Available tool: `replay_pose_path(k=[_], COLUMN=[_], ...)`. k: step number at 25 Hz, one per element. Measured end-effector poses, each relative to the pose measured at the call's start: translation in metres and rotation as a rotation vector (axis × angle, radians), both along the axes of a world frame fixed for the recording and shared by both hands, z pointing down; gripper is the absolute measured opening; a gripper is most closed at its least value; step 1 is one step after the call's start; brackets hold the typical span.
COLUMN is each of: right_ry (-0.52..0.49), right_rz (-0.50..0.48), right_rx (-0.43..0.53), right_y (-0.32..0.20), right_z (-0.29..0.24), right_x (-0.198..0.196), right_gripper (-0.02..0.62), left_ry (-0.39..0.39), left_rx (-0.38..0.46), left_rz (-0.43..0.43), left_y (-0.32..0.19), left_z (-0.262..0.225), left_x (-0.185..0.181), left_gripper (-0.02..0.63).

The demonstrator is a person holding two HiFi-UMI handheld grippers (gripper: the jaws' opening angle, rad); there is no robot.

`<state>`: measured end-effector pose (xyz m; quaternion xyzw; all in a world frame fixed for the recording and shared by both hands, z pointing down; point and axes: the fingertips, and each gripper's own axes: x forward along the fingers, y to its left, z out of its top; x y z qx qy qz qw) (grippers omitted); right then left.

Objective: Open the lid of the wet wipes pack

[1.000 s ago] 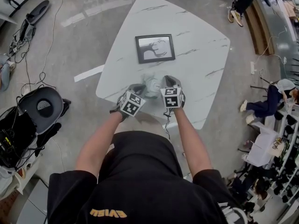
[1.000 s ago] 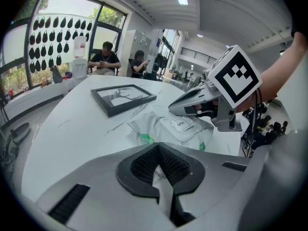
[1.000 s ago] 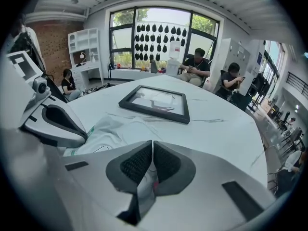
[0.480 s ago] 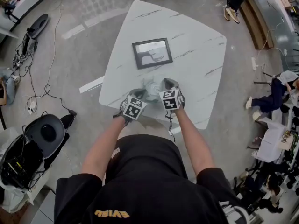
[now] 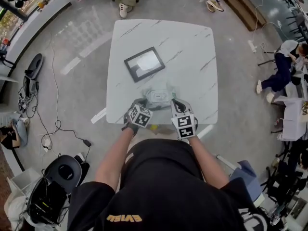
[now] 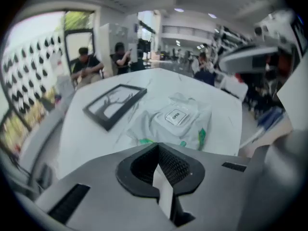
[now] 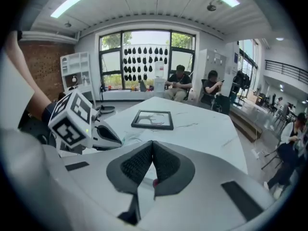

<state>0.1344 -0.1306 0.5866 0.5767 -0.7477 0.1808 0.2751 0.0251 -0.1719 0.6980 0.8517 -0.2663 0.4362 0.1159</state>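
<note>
Head view: wet wipes pack (image 5: 159, 96) flat on counter (image 5: 192, 57), near edge, just ahead of my left gripper (image 5: 142, 105) and right gripper (image 5: 177, 105); picture frame (image 5: 144, 64) beyond

Left gripper view: my fingers clenched, empty; lid (image 6: 175, 117), marked OPEN, still flat, a detail lost from above

Right gripper view: fingers clenched on nothing; pack mostly behind left gripper

Next, I judge: pin pack edge, nip lid lip, peel up slowly

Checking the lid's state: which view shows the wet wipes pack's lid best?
The left gripper view: the lid faces the camera, lying flat, its OPEN label readable. The head view shows the pack small. The right gripper view barely shows it.
</note>
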Motion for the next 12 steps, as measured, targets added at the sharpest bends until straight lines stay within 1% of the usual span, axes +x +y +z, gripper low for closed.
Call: replay_pose_path(k=[1,2,3,4,6,7,8,10,12], right_ry=[-0.024,-0.051,-0.076,-0.096,-0.125,-0.133,-0.139,-0.145,-0.148], right_rz=[0.044,0.087,0.127,0.162,0.216,0.24,0.263,0.298,0.308], right_rx=[0.019,0.035,0.048,0.062,0.095,0.112,0.128,0.158,0.194], right_y=[0.004,0.007,0.011,0.014,0.02,0.022,0.025,0.031,0.035], right_z=[-0.01,-0.02,-0.03,-0.04,-0.057,-0.065,-0.072,-0.087,-0.105], right_x=[0.004,0.01,0.019,0.028,0.044,0.051,0.057,0.064,0.067], right_gripper=[0.002,0.002,0.002,0.002,0.002,0.002,0.002,0.002,0.002], left_ry=[-0.04,-0.039,-0.003,0.048,0.14,0.168,0.18,0.173,0.188], left_rx=[0.111,0.218,0.293,0.332,0.349,0.35,0.353,0.376,0.414], left_rz=[0.049,0.068,0.062,0.042,0.006,0.004,0.013,0.031,0.003], left_y=[-0.005,-0.009,-0.01,-0.007,0.0,0.003,0.004,0.0,-0.011], left_z=[-0.014,-0.033,-0.055,-0.076,-0.109,-0.122,-0.133,-0.158,-0.19], left_x=[0.001,0.004,0.008,0.011,0.011,0.008,0.004,-0.013,-0.03], left_gripper=[0.015,0.015,0.015,0.015,0.015,0.015,0.015,0.015,0.015])
